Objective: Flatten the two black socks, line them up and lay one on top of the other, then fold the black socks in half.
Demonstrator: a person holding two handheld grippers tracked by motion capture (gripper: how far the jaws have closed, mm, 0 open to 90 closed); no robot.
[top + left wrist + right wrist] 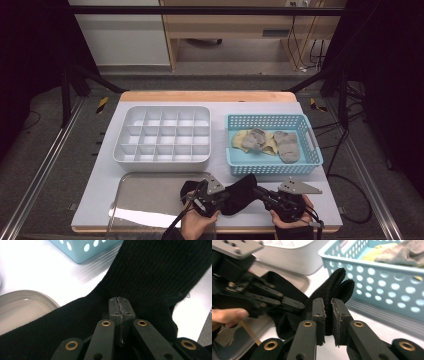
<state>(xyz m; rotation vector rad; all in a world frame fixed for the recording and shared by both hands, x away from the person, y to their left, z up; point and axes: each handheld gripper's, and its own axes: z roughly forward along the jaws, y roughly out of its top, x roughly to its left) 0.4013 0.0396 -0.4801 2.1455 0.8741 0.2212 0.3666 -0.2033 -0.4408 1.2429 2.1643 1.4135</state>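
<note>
pinching a ribbed black knit sock [239, 196], both left claw [119, 306] and right claw [328, 307].

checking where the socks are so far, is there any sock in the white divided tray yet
No, the white divided tray shows bare compartments in the high view, while grey socks lie in the blue basket.

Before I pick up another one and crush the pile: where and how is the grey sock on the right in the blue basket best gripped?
Take the grey sock at its upper end, nearest the far wall, coming straight down from above. It lies flat and lengthwise, apart from the yellow cloth, so a pinch there should lift it alone. The blue basket has raised walls that block any sideways approach.
</note>
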